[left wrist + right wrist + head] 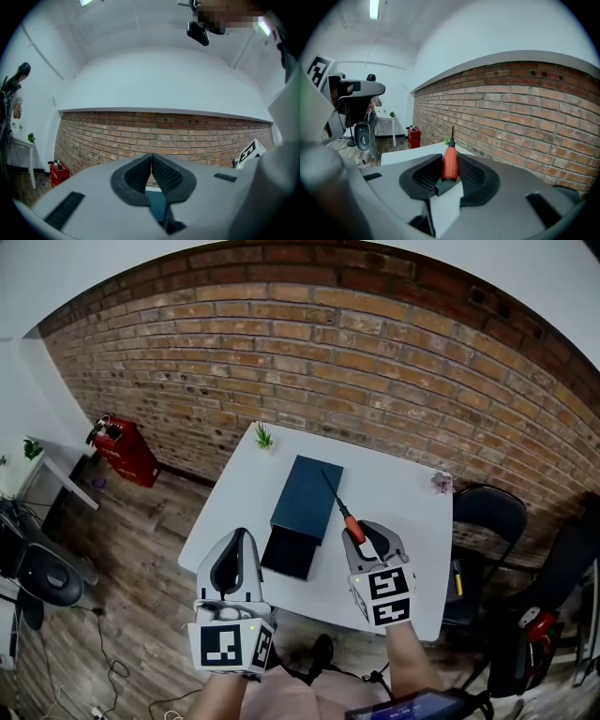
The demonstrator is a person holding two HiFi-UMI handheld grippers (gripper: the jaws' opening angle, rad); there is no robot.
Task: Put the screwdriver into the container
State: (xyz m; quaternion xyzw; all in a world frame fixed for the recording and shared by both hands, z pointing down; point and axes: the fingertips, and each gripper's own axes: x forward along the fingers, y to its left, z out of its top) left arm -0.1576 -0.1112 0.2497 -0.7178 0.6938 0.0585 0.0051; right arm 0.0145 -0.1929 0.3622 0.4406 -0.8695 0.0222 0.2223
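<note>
My right gripper (361,532) is shut on the orange handle of the screwdriver (349,519). The tool's thin black shaft points up and away, over the right edge of the dark teal box container (305,493) on the white table (398,498). In the right gripper view the screwdriver (450,161) stands between the pads of the right gripper (449,172), tip toward the brick wall. My left gripper (236,540) hovers at the table's near left edge, beside the container, shut with nothing in it. In the left gripper view its pads (140,173) meet, with the teal container (157,202) below them.
A small green plant (264,437) stands at the table's far left corner and a small clear object (441,482) at the far right. A red canister (127,451) stands on the wooden floor to the left. A black chair (489,512) is at the right.
</note>
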